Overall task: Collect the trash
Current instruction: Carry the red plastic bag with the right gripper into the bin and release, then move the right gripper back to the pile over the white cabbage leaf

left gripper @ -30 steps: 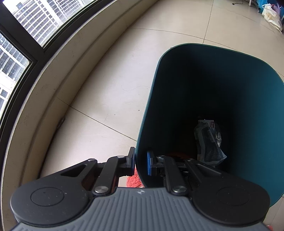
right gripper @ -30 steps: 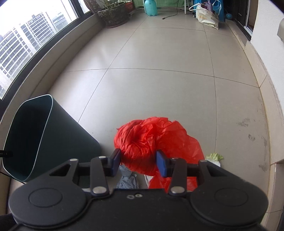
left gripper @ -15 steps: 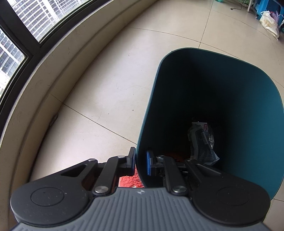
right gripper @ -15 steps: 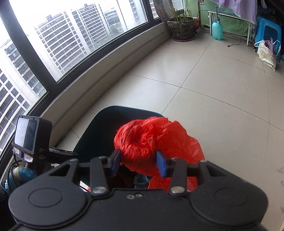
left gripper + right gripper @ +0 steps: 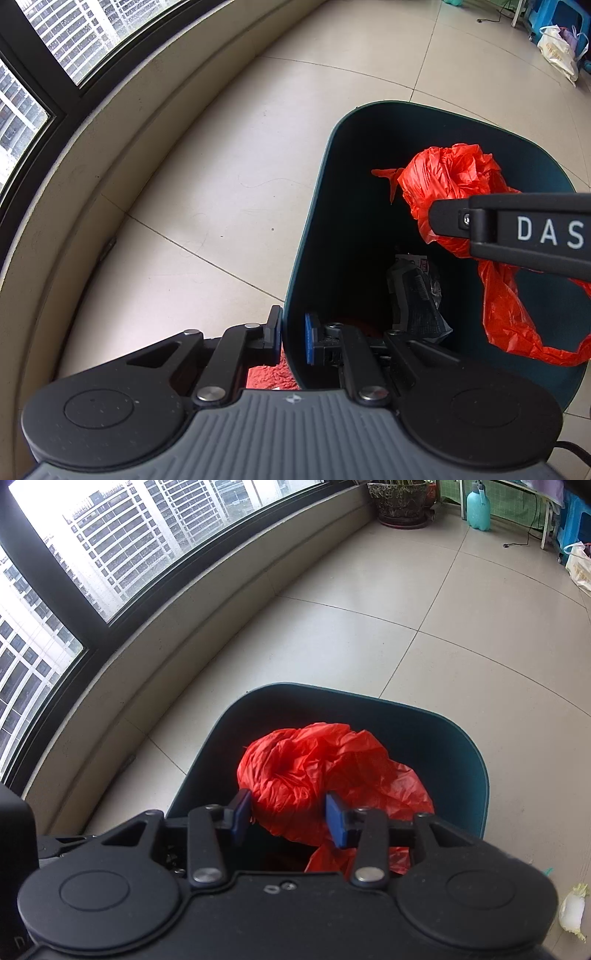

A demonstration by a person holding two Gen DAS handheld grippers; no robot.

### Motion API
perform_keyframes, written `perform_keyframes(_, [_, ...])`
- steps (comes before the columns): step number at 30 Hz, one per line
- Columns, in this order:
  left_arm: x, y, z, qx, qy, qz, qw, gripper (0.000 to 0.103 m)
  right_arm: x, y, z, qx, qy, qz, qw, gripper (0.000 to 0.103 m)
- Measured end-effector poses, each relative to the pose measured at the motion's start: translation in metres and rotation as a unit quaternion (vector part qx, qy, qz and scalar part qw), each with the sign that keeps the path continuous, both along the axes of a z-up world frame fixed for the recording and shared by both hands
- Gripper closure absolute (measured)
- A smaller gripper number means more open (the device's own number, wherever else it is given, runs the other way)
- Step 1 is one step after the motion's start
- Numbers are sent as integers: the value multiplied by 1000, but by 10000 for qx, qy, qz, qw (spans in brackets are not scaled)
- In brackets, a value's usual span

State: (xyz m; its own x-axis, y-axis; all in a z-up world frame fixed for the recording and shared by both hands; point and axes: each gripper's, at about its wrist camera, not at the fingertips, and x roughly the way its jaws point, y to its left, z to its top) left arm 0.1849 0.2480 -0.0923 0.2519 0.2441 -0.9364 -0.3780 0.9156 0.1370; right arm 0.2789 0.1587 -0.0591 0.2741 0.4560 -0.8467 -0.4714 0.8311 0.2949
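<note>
A dark teal trash bin [image 5: 306, 229] stands tilted on the tiled floor. My left gripper [image 5: 293, 341] is shut on its near rim, one finger outside and one inside. My right gripper [image 5: 288, 821] is shut on a crumpled red plastic bag [image 5: 314, 768] and holds it over the bin's mouth [image 5: 458, 746]. In the left wrist view the red bag [image 5: 454, 177] hangs inside the bin opening, with the right gripper's finger [image 5: 454, 218] across it. A grey and black wrapper [image 5: 417, 295] lies at the bin's bottom.
A curved beige ledge [image 5: 177, 635] under the windows runs along the left. A pale vegetable scrap [image 5: 572, 910] lies on the floor at right. A plant pot [image 5: 402, 498], a teal bottle [image 5: 478, 504] and a white bag [image 5: 557, 48] stand far back. A red fuzzy mat [image 5: 269, 376] lies under the bin.
My right gripper has carried the red bag from the floor leftward to over the bin's mouth. My left gripper has kept hold of the bin rim.
</note>
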Motion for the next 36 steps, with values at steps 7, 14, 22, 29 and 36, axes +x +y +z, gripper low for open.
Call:
perform_keyframes(7, [0,0,-1,23,-7,-47,10000,92,5,7,-44,-320,390,-213,9985,61])
perform_keyframes(14, [-1,1,-2,-13,-18,-42,10000,92,-6,7,-50,-438,505,-134,9977,57])
perform_keyframes(22, [0,1,-2,0,-1,-26,10000,91,-34,-26,0,-65,198,101,9997,43])
perform_keyframes(29, [0,-2,-1,60,-27,-24,10000,91,-52,-79,41,67,-106,94,9999,37])
perform_keyframes(36, [-1,-10,-1,216,-14,-65,9997,91,-45,-147,49,3,-219,-330,9992,36])
